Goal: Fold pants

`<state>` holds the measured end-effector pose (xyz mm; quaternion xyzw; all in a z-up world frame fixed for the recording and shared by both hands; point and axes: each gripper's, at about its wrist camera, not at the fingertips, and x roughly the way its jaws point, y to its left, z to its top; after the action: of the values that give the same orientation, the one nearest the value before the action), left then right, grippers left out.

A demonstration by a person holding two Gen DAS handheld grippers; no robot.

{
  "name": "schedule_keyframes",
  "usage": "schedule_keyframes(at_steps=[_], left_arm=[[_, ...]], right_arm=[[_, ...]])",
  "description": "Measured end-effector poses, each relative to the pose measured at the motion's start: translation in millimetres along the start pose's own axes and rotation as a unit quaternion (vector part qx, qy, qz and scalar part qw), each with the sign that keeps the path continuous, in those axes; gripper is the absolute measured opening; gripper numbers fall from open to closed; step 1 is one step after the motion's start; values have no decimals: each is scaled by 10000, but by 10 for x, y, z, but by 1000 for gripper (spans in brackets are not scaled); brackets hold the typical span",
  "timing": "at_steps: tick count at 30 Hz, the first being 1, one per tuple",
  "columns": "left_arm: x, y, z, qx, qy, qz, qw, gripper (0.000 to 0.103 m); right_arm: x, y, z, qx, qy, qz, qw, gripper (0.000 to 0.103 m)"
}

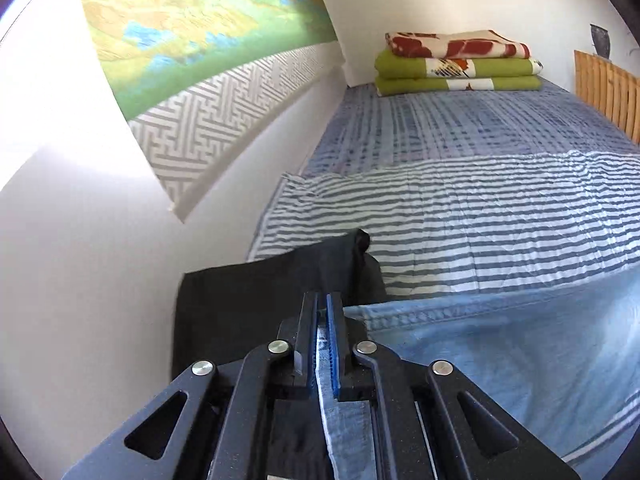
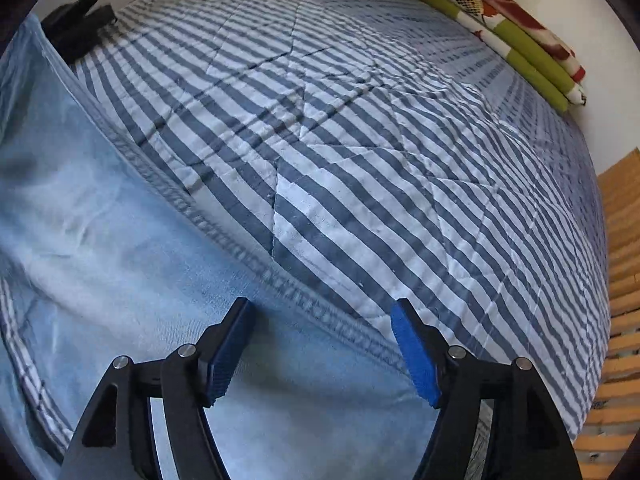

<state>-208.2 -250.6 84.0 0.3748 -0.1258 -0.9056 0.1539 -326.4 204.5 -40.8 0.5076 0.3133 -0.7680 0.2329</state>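
Pants (image 2: 120, 240) hem in left tongs (image 1: 322, 300), open striped quilt (image 2: 360, 140) beyond

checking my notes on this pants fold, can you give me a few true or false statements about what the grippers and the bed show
1. The left gripper is shut on the pants. True.
2. The right gripper grips the pants. False: its jaws are open above the cloth.
3. Folded blankets lie at the far end of the bed. True.
4. The quilt is plain red. False: it has blue and white stripes.
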Motion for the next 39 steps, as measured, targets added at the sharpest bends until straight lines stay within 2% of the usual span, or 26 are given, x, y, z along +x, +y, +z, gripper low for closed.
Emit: schedule_keyframes(at_steps=[2, 3, 6, 7, 9, 11, 12, 13, 15, 17, 19, 21, 22, 23, 25, 26, 27, 31, 35, 39], left_arm=[[-62, 12, 6, 62, -119, 277, 9995, 0], [-94, 45, 14, 15, -174, 282, 9994, 0], [-82, 145, 24, -292, -72, -16, 9995, 0], [-45, 125, 19, -219, 23, -81, 9997, 0], [60, 12, -10, 19, 227, -221, 9995, 0], [198, -133, -30, 140, 389, -280, 9988, 0], [279, -222, -41, 238, 486, -352, 9979, 1], [389, -332, -55, 399, 620, -387, 9965, 5], [591, -544, -84, 755, 745, -292, 9939, 11], [800, -686, -99, 967, 891, -201, 9911, 24], [1034, -760, -95, 1049, 1017, 27, 9893, 48], [1243, -757, -97, 989, 1174, 203, 9879, 61], [1329, -764, -109, 974, 1234, 220, 9873, 61], [1408, -790, -122, 1014, 1258, 242, 9866, 59], [1468, -904, -179, 1237, 1244, 342, 9839, 24], [1466, -906, -182, 1217, 1201, 358, 9846, 23], [1431, -906, -176, 1132, 1141, 279, 9866, 14], [1214, -721, -74, 691, 806, 138, 9943, 11], [882, -467, 28, 364, 469, 11, 9982, 11], [413, -296, 93, 270, 180, -55, 9995, 11]], right_arm=[[31, 11, 28, -82, -128, -60, 9999, 77], [36, -1, 34, -66, -176, -43, 9998, 78], [43, -53, -6, 221, -197, 185, 9994, 73], [29, -55, -27, 293, -205, 394, 9986, 59], [-3, -20, -51, 345, -214, 533, 9978, 44], [-22, 41, -56, 254, -234, 448, 9984, 40], [-31, 63, -52, 246, -231, 480, 9983, 31], [-42, 98, -46, 230, -220, 453, 9985, 23], [-62, 199, -49, 122, -208, 260, 9994, 19], [-72, 244, -38, 32, -193, 124, 9997, 18], [-75, 242, -43, 92, -188, 127, 9997, 18], [-75, 222, -52, 140, -204, 180, 9995, 18], [-63, 196, -46, 157, -216, 209, 9994, 18], [-57, 184, -49, 183, -233, 237, 9993, 18], [-50, 156, -60, 286, -270, 309, 9988, 18], [-44, 142, -63, 336, -286, 332, 9985, 18], [-42, 138, -63, 367, -297, 322, 9984, 17], [-134, 244, -92, 450, -378, -64, 9982, 4], [-392, 189, -166, 703, -712, -176, 9948, 2], [-833, 129, -280, 1021, -1080, -255, 9886, 2]])
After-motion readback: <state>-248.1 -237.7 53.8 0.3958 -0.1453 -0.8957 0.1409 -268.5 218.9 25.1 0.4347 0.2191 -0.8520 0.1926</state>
